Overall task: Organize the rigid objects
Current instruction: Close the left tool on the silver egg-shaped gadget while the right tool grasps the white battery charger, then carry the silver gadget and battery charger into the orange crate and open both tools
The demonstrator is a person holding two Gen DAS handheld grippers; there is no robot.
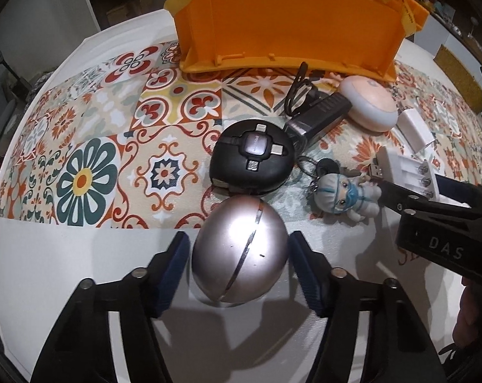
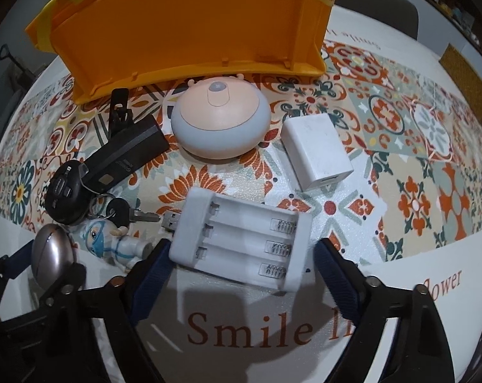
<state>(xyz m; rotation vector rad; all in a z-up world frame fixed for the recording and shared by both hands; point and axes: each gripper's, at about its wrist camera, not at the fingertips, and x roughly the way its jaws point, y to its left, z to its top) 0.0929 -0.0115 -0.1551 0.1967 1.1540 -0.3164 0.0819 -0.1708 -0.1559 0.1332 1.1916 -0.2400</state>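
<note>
Patterned cloth (image 1: 91,146) covers the table, an orange bin (image 1: 288,22) at its far edge. Left gripper (image 1: 239,255) clamps the silver egg (image 1: 239,252); right gripper (image 2: 241,255) straddles the white battery charger (image 2: 241,239), jaws wide with its left pad touching.

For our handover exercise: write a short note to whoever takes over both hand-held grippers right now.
Left hand-held gripper: closed around the silver egg-shaped case, which sits on the table.
Right hand-held gripper: straddles the white battery charger, not yet clamped.
Orange bin: behind the items; its contents cannot be seen.
Left on the mat: round night light, white USB plug, black cable reel, keychain figure.
</note>
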